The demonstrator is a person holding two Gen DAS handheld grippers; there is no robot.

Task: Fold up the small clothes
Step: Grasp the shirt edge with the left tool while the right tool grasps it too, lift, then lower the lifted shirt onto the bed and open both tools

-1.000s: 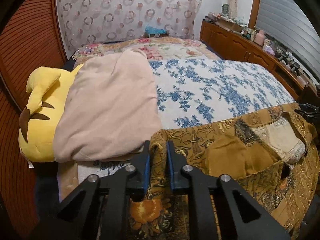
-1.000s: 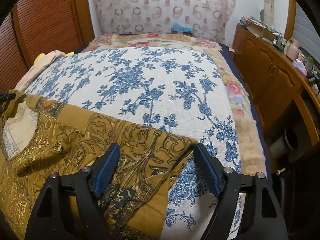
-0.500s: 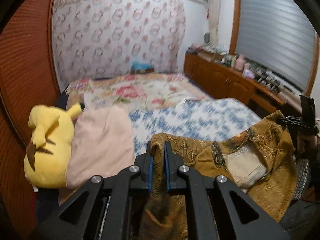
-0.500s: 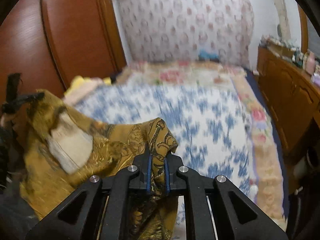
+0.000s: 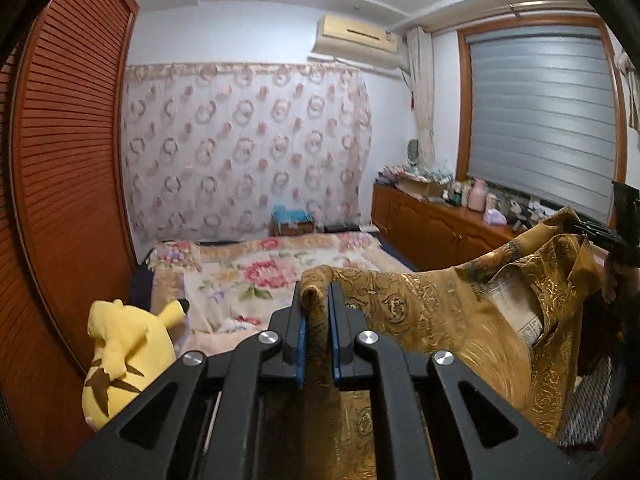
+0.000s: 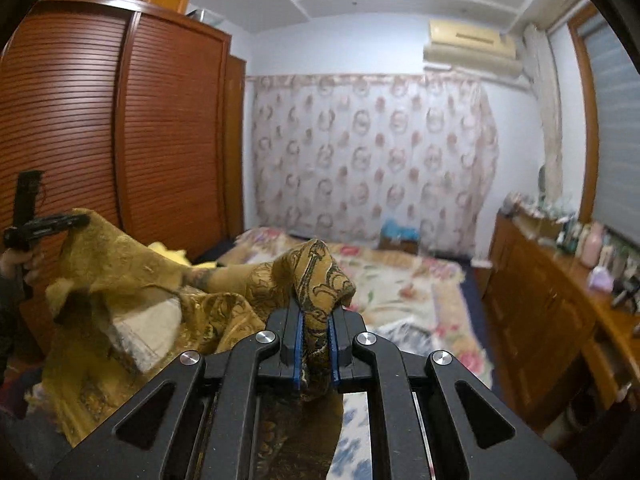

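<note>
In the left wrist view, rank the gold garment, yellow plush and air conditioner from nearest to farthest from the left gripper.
1. gold garment, clamped in the left gripper jaws.
2. yellow plush, lower left, beside the wardrobe.
3. air conditioner, high on the far wall.

Your garment [image 5: 460,320] hangs above the bed [image 5: 256,272]; plush toy [image 5: 120,352] at nine o'clock, cabinet [image 5: 432,228] at two.

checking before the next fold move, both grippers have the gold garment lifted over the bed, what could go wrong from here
1. The left gripper pinches only a narrow bunched corner of the gold garment; a tug could pull it free.
2. The right gripper holds a wadded lump, so the edge may not lie flat when lowered.
3. The cloth sags and twists between the grippers, so the fold may land crooked on the bed.
</note>
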